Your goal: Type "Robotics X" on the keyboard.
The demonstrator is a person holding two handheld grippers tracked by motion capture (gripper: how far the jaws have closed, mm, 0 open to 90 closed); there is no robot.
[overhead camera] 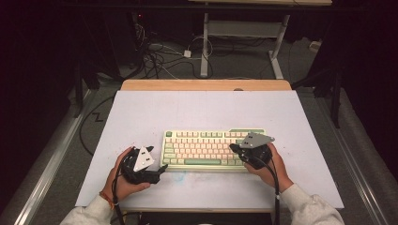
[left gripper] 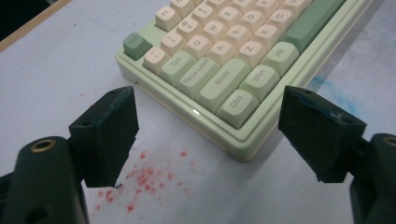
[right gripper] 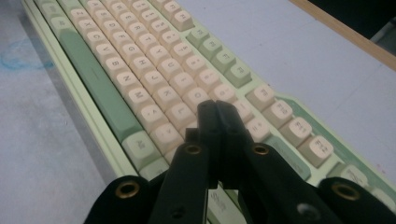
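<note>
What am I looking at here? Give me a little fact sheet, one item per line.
Setting: white table with a wooden far edge
Main object: green and cream keyboard, lying flat
Left gripper: jaws wide open, aimed at the keyboard's Ctrl corner, not touching it
Right gripper: jaws shut, tips over the keys at the keyboard's right part
Marks: red specks on the table near the left gripper

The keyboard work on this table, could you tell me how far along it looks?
Done: the keyboard lies flat on the table with both grippers at it. In hand: the right gripper, jaws closed, sits over the right-hand keys, as if pressing. Left: the left gripper is open beside the Ctrl corner, holding nothing.
</note>
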